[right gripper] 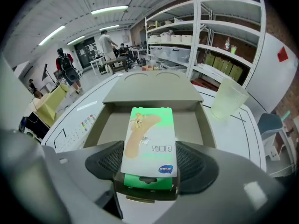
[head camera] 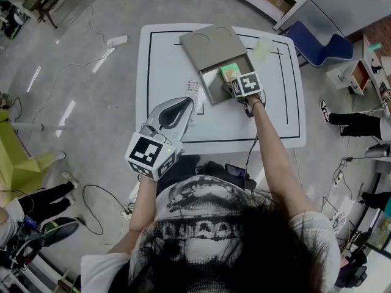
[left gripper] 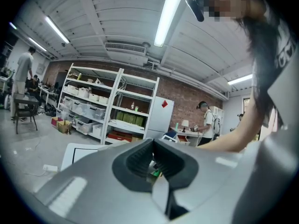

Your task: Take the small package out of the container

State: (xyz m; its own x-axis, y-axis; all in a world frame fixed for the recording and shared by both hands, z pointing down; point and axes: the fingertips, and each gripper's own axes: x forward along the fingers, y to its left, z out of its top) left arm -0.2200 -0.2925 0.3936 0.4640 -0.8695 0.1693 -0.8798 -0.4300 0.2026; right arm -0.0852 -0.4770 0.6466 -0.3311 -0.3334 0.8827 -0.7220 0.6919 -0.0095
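Note:
A grey box container (head camera: 206,44) stands on the white table (head camera: 160,60) with its drawer pulled toward me. The small green-and-white package (head camera: 228,72) lies over the open drawer (right gripper: 106,123). My right gripper (head camera: 232,75) reaches into the drawer. In the right gripper view the package (right gripper: 150,134) fills the gap between the dark pads (right gripper: 108,160) of the right gripper (right gripper: 149,164), and both long edges touch them. My left gripper (head camera: 187,104) hovers over the table's near left edge with its jaws together, holding nothing. In its own view the left gripper (left gripper: 153,143) points at the room.
A clear plastic cup (head camera: 264,48) stands on the table right of the container; it is also the cup (right gripper: 228,98) in the right gripper view. A strip with coloured buttons (head camera: 192,96) lies left of the drawer. Shelving and people stand beyond the table.

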